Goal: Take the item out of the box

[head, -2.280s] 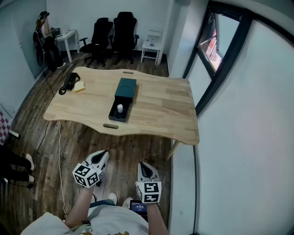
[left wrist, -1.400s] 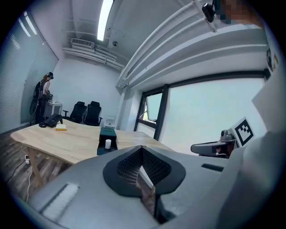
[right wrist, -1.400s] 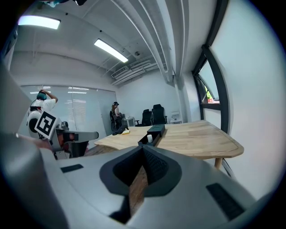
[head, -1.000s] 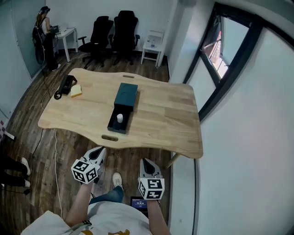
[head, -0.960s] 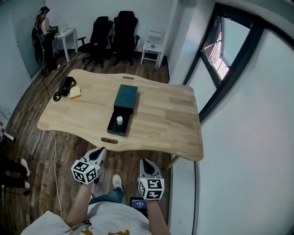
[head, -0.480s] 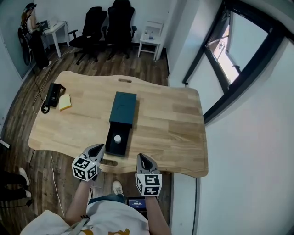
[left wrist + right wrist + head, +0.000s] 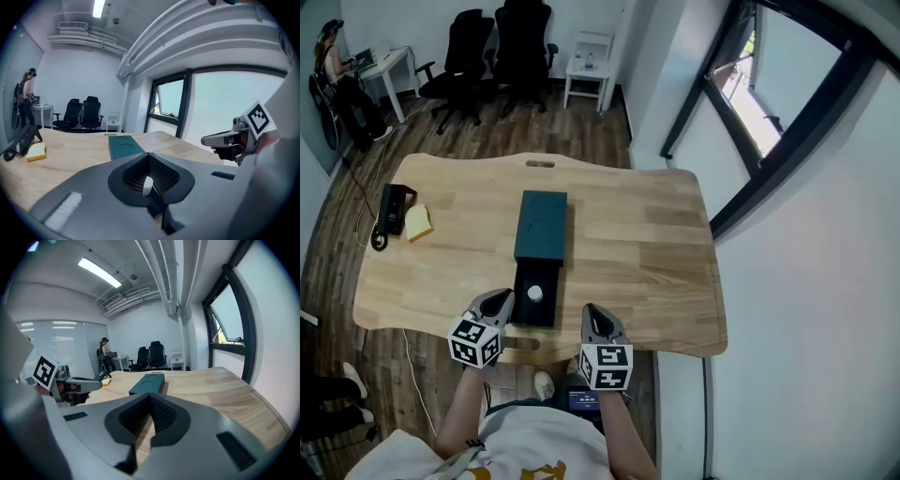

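Both sets of tongs are up at the near edge of the table (image 7: 619, 234) and neither has anything in it. The left tongs (image 7: 501, 299) are closed tight, jaws pressed together. Same for the right tongs (image 7: 592, 313): in their own view the jaws meet at the tips with only wood grain showing past them.

The item (image 7: 534, 293) is a small white plug, short and round, standing upright. It sits in the black tray (image 7: 534, 311) that's slid out of the near end of the box (image 7: 541, 223). That puts it between the two sets of tongs and a touch ahead of them, closer to the left ones, just off their right side, not touching. From the left gripper view I can see it through the little window under the closed jaws.

The box itself is long and dark teal, with a faint circle pressed into the lid, and it runs straight away from the tongs. Well off to the left of the left tongs there's a yellow pad (image 7: 418, 223) beside a black gadget (image 7: 393, 206).
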Demonstrator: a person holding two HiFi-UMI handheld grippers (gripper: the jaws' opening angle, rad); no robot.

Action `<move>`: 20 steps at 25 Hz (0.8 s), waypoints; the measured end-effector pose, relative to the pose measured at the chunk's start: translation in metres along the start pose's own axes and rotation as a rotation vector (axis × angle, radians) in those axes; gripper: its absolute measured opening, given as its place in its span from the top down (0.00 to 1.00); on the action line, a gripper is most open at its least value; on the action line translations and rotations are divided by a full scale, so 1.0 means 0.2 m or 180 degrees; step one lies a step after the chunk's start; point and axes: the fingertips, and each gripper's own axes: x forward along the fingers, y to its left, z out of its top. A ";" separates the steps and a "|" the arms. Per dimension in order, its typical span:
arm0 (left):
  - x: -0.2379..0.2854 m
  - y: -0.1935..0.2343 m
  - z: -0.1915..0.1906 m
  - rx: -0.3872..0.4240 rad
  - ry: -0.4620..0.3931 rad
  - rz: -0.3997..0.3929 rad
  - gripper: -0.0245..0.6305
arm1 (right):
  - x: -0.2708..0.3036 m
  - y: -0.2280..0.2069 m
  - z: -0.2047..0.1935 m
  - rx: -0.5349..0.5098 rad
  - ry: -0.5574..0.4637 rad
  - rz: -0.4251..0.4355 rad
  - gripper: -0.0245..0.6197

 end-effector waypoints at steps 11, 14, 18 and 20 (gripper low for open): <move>0.08 0.04 -0.02 0.0024 0.0074 -0.0009 0.96 | 0.10 0.04 -0.03 -0.0031 -0.0007 0.0112 0.95; 0.08 0.06 -0.07 -0.0010 0.0141 0.0024 0.96 | 0.12 0.05 -0.04 0.0002 -0.0048 0.0181 0.95; 0.09 0.08 -0.10 -0.0036 0.0201 0.0067 0.96 | 0.13 0.02 -0.08 0.0056 0.0043 0.0132 0.95; 0.10 0.08 -0.11 -0.0073 0.0212 0.0055 0.96 | 0.13 0.01 -0.10 0.0083 0.0100 0.0098 0.95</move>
